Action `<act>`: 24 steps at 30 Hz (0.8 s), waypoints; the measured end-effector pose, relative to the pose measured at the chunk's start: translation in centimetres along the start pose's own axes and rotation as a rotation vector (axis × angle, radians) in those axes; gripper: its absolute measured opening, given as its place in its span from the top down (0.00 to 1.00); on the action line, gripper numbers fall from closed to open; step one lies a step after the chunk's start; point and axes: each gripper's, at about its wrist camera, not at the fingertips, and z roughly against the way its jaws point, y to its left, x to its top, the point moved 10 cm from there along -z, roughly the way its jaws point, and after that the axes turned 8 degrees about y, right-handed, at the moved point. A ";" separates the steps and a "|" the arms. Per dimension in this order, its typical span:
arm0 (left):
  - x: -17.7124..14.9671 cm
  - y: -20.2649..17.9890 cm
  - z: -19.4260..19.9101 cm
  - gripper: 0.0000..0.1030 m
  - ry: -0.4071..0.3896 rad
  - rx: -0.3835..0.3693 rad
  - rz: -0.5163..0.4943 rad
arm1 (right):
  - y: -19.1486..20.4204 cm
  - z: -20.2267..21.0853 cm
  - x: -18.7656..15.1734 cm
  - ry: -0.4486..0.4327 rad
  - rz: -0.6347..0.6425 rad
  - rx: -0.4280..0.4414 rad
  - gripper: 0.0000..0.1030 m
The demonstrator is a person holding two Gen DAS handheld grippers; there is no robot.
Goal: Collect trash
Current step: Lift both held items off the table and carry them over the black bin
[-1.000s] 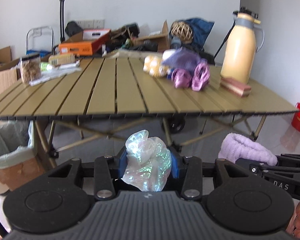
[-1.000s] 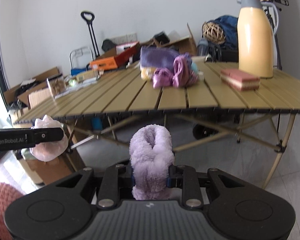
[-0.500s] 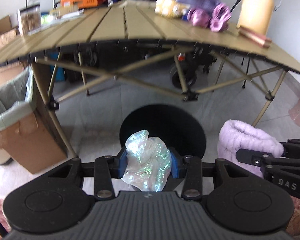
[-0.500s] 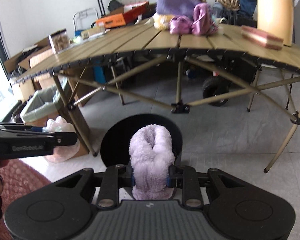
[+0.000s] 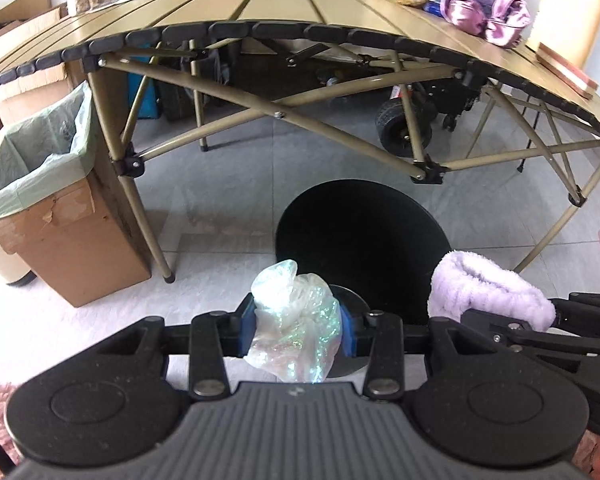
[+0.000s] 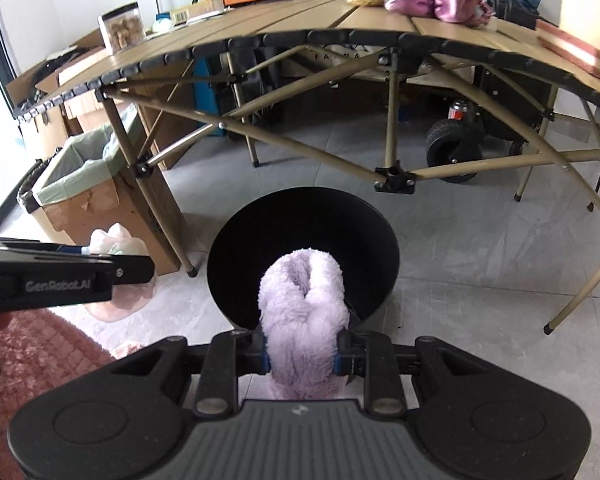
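Two grippers have swung down from table height within the last second, the left gripper (image 5: 298, 334) clamped on a plastic wad (image 5: 294, 330) and the right gripper (image 6: 302, 350) on a fuzzy cloth (image 6: 302, 320), both now poised over the black bin (image 6: 236, 236), so dropping looks next.

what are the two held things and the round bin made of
Wad in left gripper: thin crinkled plastic film, iridescent sheen. Bundle in right gripper: fluffy lilac fleece or terry, matte nap. Bin: smooth black, probably plastic.
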 end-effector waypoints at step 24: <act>5.0 5.0 -4.3 0.62 0.080 0.088 0.135 | 1.3 -9.3 6.1 0.133 0.020 0.038 0.76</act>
